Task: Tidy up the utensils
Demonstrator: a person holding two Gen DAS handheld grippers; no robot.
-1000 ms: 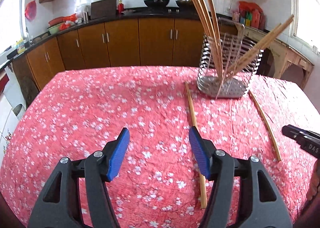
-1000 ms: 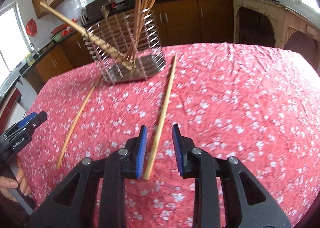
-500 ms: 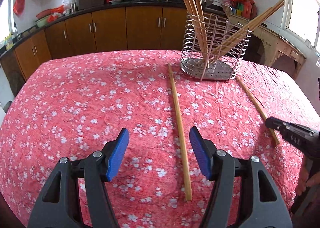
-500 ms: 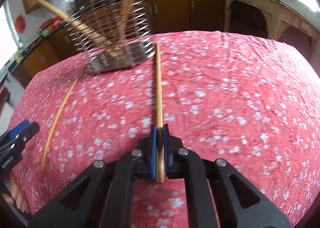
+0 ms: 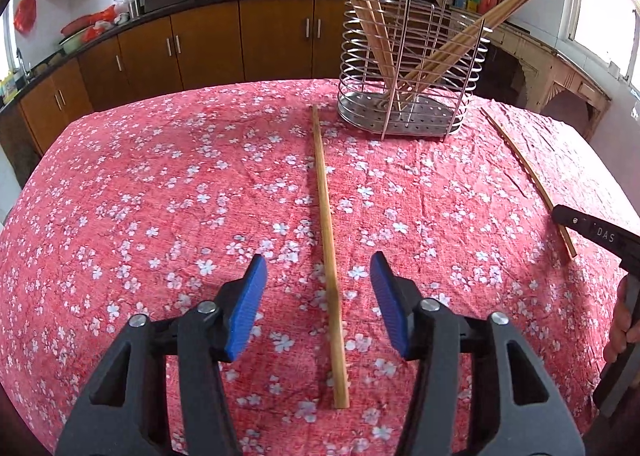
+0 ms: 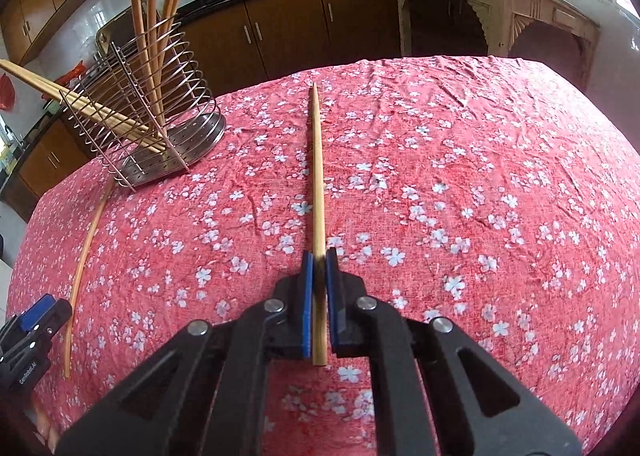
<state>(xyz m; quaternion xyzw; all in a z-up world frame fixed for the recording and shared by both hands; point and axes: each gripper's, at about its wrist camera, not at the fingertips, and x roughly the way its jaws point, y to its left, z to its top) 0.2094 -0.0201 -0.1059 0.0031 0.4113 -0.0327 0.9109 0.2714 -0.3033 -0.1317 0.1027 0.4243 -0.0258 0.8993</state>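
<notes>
**A:** Your right claw (image 6: 319, 276) is clenched on a long, thin, pale wooden chopstick (image 6: 317, 176), its blue pads (image 6: 307, 296) pinching the thick end; the tapered tip runs straight ahead of the claw, low over the worktop's red flowered cloth (image 6: 480, 196).

**B:** How will it handle?

**A:** I judge it light and stiff, but smooth and round, so it may swivel when held this near one end. Squeeze firmly.

**B:** And my left claw (image 5: 318, 296)?

**A:** Released, its jaws just closing in, straddling a second wooden chopstick (image 5: 326, 224) without touching. Grip near the thick end. The round steel wire utensil holder (image 5: 408, 96) stands ahead, slightly right.
</notes>
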